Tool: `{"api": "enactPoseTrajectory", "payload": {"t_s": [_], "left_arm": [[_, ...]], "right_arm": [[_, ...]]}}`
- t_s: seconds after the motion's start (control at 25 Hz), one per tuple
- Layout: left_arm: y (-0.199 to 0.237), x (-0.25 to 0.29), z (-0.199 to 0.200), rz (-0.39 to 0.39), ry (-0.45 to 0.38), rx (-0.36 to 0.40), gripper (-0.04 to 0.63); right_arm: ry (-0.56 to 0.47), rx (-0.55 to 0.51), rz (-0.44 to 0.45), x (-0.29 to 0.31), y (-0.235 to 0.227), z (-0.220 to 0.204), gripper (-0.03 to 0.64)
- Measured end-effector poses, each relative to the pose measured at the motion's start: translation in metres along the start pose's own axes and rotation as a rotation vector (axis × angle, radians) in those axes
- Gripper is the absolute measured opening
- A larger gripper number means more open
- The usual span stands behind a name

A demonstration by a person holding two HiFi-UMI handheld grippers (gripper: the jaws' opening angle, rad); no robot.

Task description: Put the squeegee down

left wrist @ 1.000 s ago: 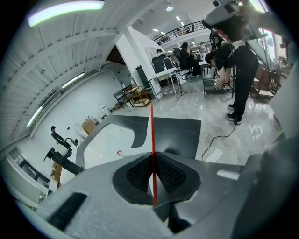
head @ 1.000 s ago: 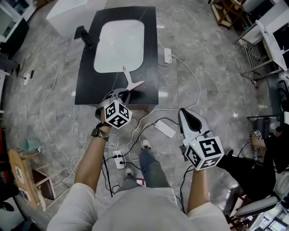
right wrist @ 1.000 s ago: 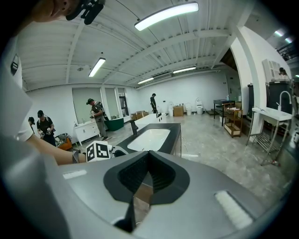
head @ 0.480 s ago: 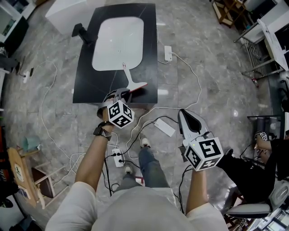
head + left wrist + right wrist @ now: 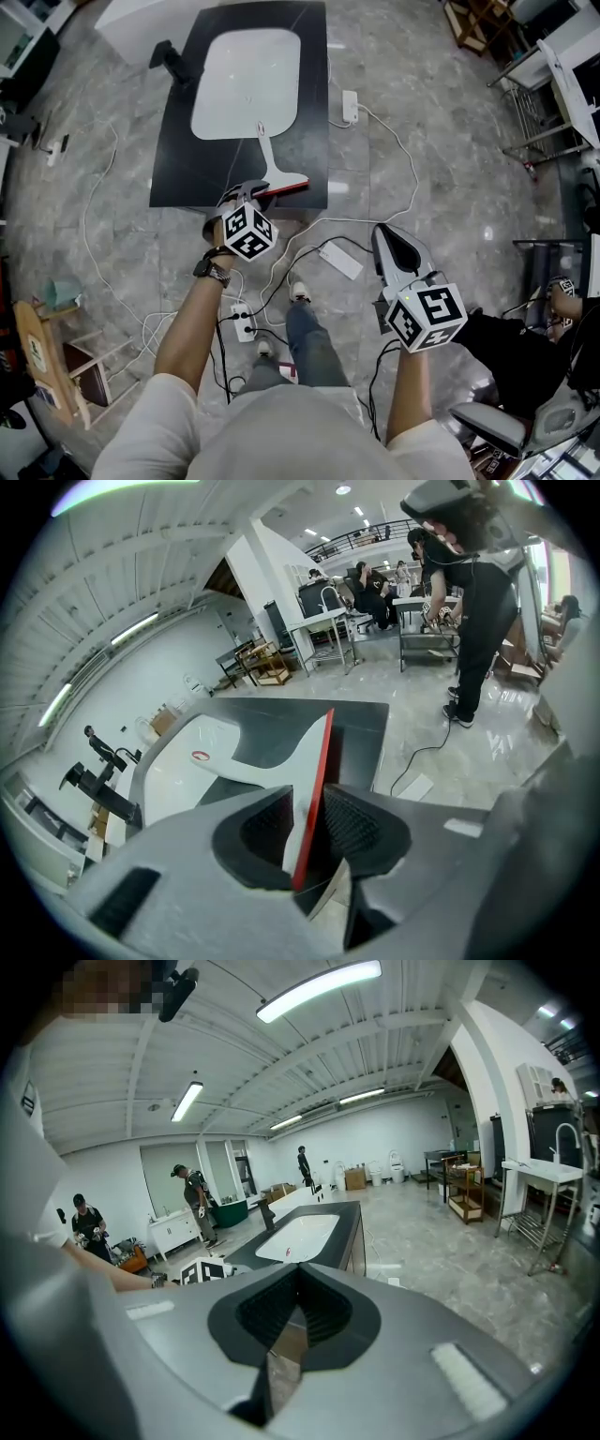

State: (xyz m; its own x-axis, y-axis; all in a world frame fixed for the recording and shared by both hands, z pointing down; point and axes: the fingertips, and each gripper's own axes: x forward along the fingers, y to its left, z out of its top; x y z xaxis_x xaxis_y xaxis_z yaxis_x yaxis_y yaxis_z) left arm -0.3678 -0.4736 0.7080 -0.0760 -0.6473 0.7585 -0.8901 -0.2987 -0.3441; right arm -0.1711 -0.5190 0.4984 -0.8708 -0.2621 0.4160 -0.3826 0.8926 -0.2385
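Squeegee [image 5: 272, 159] now sits lower, at the counter's [image 5: 178, 159] front edge.
Left gripper [image 5: 246, 193] jaws opening off its blade; it looks light and stiff, easiest gripped by the handle. Right gripper [image 5: 382, 239] closed, empty.

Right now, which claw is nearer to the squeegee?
Left. The left claw is at the squeegee, jaws opening with its blade between them. The right claw hangs over the floor, clearly apart.

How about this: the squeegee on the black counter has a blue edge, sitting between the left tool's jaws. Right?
Wrong colour: the edge is red, not blue. The left gripper view shows the squeegee on the black counter, its red edge sitting between the jaws of the left tool, which are opening.
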Motion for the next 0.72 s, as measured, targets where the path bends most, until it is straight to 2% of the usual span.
{"api": "enactPoseTrajectory", "payload": {"t_s": [0.2, 0.44, 0.6, 0.72], "left_arm": [[-0.004, -0.011, 0.003, -0.036, -0.035, -0.028, 0.161], [0.002, -0.058, 0.016, 0.000, -0.137, -0.119, 0.158], [0.011, -0.115, 0.026, 0.072, -0.201, -0.137, 0.101], [0.017, -0.171, 0.035, 0.126, -0.294, -0.195, 0.039]], "right_arm": [[-0.015, -0.009, 0.004, 0.002, 0.004, 0.007, 0.006], [-0.045, -0.061, 0.006, -0.007, 0.017, 0.023, 0.006], [-0.064, -0.109, 0.007, -0.019, 0.040, 0.034, 0.006], [-0.077, -0.150, 0.001, -0.035, 0.065, 0.044, 0.006]]}}
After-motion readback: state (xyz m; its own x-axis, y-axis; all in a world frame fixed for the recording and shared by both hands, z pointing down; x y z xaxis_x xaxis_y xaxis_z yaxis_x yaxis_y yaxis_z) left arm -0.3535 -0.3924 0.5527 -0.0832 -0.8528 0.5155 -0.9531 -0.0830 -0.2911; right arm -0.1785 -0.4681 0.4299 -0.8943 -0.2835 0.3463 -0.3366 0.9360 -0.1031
